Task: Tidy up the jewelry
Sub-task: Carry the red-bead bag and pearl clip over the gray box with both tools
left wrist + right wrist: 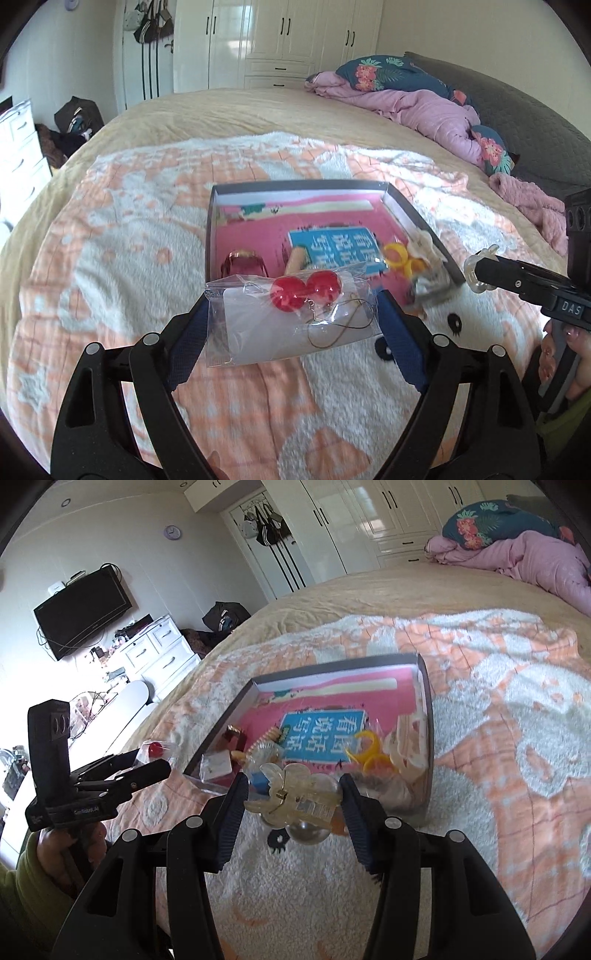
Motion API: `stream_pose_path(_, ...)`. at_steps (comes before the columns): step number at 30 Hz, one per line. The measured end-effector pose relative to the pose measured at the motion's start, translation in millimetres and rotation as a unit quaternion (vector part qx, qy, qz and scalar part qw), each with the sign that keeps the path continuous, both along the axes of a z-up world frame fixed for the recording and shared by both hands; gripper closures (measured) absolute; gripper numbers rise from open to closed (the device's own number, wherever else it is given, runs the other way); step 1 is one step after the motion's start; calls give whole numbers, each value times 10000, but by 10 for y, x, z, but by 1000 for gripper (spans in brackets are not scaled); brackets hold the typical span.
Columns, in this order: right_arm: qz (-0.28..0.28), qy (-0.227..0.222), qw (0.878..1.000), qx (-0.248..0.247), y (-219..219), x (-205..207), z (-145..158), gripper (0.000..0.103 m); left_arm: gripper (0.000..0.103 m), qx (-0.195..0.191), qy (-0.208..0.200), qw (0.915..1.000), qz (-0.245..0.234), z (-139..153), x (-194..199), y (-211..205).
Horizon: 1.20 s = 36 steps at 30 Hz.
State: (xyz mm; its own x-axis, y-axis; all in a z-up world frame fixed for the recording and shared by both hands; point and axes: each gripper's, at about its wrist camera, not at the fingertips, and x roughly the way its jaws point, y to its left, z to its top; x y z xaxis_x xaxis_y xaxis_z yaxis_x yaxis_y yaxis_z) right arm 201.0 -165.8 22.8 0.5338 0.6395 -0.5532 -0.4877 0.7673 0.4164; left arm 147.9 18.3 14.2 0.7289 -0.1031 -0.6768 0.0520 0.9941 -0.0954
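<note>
My left gripper is shut on a clear plastic bag that holds two red ball earrings on thin wire hooks. The bag hangs above the blanket, just in front of a shallow dark-rimmed box. My right gripper is shut on a clear, pale yellow hair claw clip, held over the box's near edge. Inside the pink-bottomed box lie a yellow ring clip, a dark red clip and several other small pieces. The left gripper with its bag also shows in the right wrist view.
Everything sits on a fluffy orange and white blanket spread over a beige bed. A pink quilt and floral pillows lie at the head end. White wardrobes, a dresser and a wall TV stand beyond the bed.
</note>
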Motion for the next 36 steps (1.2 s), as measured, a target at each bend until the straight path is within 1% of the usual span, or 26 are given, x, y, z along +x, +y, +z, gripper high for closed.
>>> stream_pose_path(6, 29, -207, 9997, -94, 87, 174, 141, 54, 24, 77, 42, 9999, -74, -35, 239, -34)
stream_pose_path(12, -4, -206, 9996, -184, 135, 376, 130, 54, 24, 97, 189, 9997, -87, -177, 427, -21)
stream_pose_path(20, -23, -75, 9995, -314, 223, 575, -30, 54, 24, 9, 305, 9995, -128, -319, 559, 6)
stream_pose_path(26, -12, -9, 9984, -567, 324, 667, -176, 54, 24, 12, 452, 9987, -215, -454, 627, -28)
stream_pose_path(31, -44, 48, 9963, -856, 379, 710, -322, 54, 24, 15, 498, 9984, -266, -502, 652, -39)
stream_pose_path(36, -21, 86, 9960, -886, 404, 727, -391, 53, 24, -43, 522, 9983, -246, -528, 670, -11)
